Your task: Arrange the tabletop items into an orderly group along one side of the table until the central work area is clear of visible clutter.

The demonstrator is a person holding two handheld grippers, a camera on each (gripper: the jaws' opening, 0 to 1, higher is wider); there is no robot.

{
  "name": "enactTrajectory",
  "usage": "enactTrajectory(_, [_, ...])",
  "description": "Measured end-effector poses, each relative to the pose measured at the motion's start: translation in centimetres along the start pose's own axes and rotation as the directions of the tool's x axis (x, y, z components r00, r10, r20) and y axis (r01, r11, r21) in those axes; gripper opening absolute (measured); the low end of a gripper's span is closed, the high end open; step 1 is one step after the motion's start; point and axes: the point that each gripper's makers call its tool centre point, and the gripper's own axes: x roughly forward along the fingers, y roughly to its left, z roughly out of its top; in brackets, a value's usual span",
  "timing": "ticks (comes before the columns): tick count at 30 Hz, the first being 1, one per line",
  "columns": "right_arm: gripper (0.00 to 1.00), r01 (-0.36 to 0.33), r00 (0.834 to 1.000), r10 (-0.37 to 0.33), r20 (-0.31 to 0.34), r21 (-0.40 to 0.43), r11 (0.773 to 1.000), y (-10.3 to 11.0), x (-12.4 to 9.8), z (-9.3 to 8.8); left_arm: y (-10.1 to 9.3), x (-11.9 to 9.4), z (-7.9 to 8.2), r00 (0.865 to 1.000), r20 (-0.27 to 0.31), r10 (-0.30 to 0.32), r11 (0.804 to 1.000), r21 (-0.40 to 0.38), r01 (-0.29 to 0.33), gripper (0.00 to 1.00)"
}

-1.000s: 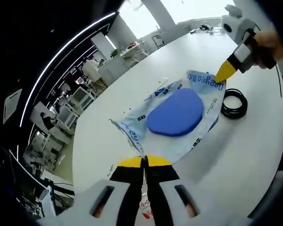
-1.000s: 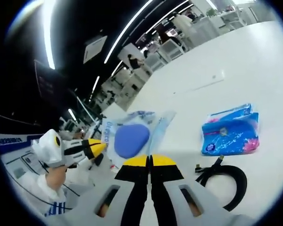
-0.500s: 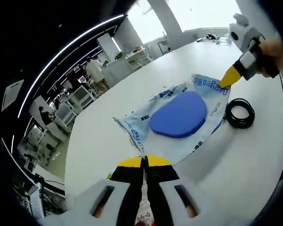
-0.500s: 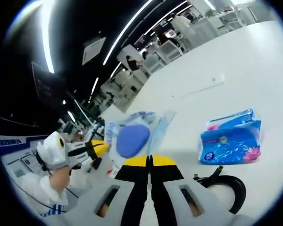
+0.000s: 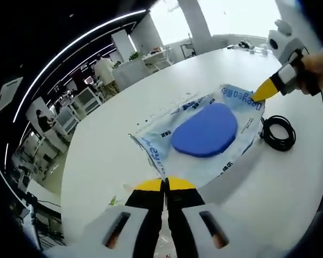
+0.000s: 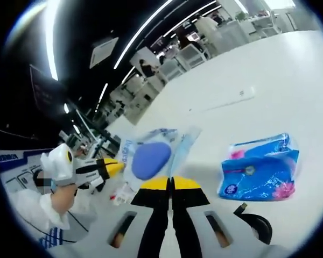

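A clear printed plastic bag (image 5: 157,144) with a blue oval pad (image 5: 204,131) inside is stretched between my two grippers over the white table (image 5: 113,134). My left gripper (image 5: 165,185) is shut on its near corner. My right gripper (image 5: 261,92), yellow-tipped and held by a hand, pinches the far corner. In the right gripper view the same bag (image 6: 180,142) and pad (image 6: 151,160) lie just beyond my shut right gripper (image 6: 170,184). There the left gripper (image 6: 110,167) comes in from the left at the bag's other end.
A coiled black cable (image 5: 280,134) lies on the table beside the bag. A blue tissue pack (image 6: 258,172) sits to the right, with the cable (image 6: 255,226) below it. A small packet (image 6: 121,192) and a white strip (image 6: 242,94) also lie on the table.
Both grippers keep their hold on the bag. Both views have shifted with the hands; in the right gripper view the tissue pack and cable sit lower and further left.
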Motion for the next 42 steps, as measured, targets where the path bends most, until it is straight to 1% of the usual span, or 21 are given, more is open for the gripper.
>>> enactTrajectory(3, [0.0,0.029,0.999,-0.03,-0.021,-0.041,0.999,-1.0,0.7,-0.5,-0.2,0.9,-0.4,1.0,-0.019,-0.016,1.0,-0.002,0.016,0.0])
enactTrajectory(4, [0.0,0.033,0.999,-0.035,-0.027,-0.042,0.999,-1.1,0.9,-0.6,-0.2,1.3,-0.5,0.999,-0.026,-0.022,1.0,-0.008,0.022,0.0])
enactTrajectory(8, [0.0,0.046,0.998,-0.048,-0.035,-0.051,0.998,-1.9,1.4,-0.9,-0.2,2.4,-0.9,0.998,-0.044,-0.039,0.999,-0.029,0.038,0.0])
enactTrajectory(10, [0.0,0.057,0.997,-0.061,-0.043,-0.081,0.995,-2.2,1.7,-1.1,-0.4,3.1,-1.4,0.997,-0.06,-0.053,0.998,-0.036,0.05,0.0])
enactTrajectory(17, [0.0,0.078,0.993,-0.088,-0.08,-0.127,0.989,-3.2,2.7,-1.9,-0.8,4.6,-2.5,0.993,-0.095,-0.071,0.997,-0.048,0.067,0.0])
enactTrajectory(20, [0.0,0.078,0.992,-0.09,-0.087,-0.133,0.988,-3.5,3.0,-1.9,-0.7,4.9,-2.7,0.992,-0.1,-0.071,0.996,-0.06,0.066,0.0])
enactTrajectory(23, [0.0,0.09,0.989,-0.106,-0.105,-0.146,0.985,-4.0,3.2,-2.2,-0.9,5.3,-2.8,0.992,-0.101,-0.08,0.994,-0.078,0.072,0.0])
enactTrajectory(27, [0.0,0.081,0.991,-0.102,-0.092,-0.205,0.975,-4.1,3.5,-2.3,-1.3,5.9,-3.6,0.988,-0.124,-0.089,0.993,-0.087,0.079,0.0])
enactTrajectory(28, [0.0,0.082,0.99,-0.103,-0.094,-0.207,0.975,-4.2,3.5,-2.3,-1.4,5.9,-3.8,0.988,-0.128,-0.092,0.993,-0.091,0.08,0.0])
enactTrajectory(30, [0.0,0.086,0.987,-0.111,-0.118,-0.202,0.976,-4.4,3.6,-2.8,-1.6,6.1,-4.1,0.986,-0.137,-0.1,0.991,-0.097,0.087,0.0])
enactTrajectory(32, [0.0,0.09,0.986,-0.117,-0.118,-0.216,0.972,-4.5,3.6,-3.0,-1.8,6.2,-4.5,0.984,-0.142,-0.105,0.991,-0.092,0.092,0.0])
enactTrajectory(37, [0.0,0.099,0.985,-0.127,-0.117,-0.219,0.971,-4.8,3.7,-3.0,-1.7,6.2,-4.4,0.985,-0.135,-0.104,0.989,-0.117,0.088,0.0])
enactTrajectory(42, [0.0,0.101,0.983,-0.133,-0.128,-0.23,0.968,-5.0,3.8,-3.1,-1.6,6.3,-4.4,0.985,-0.138,-0.102,0.989,-0.12,0.086,0.0])
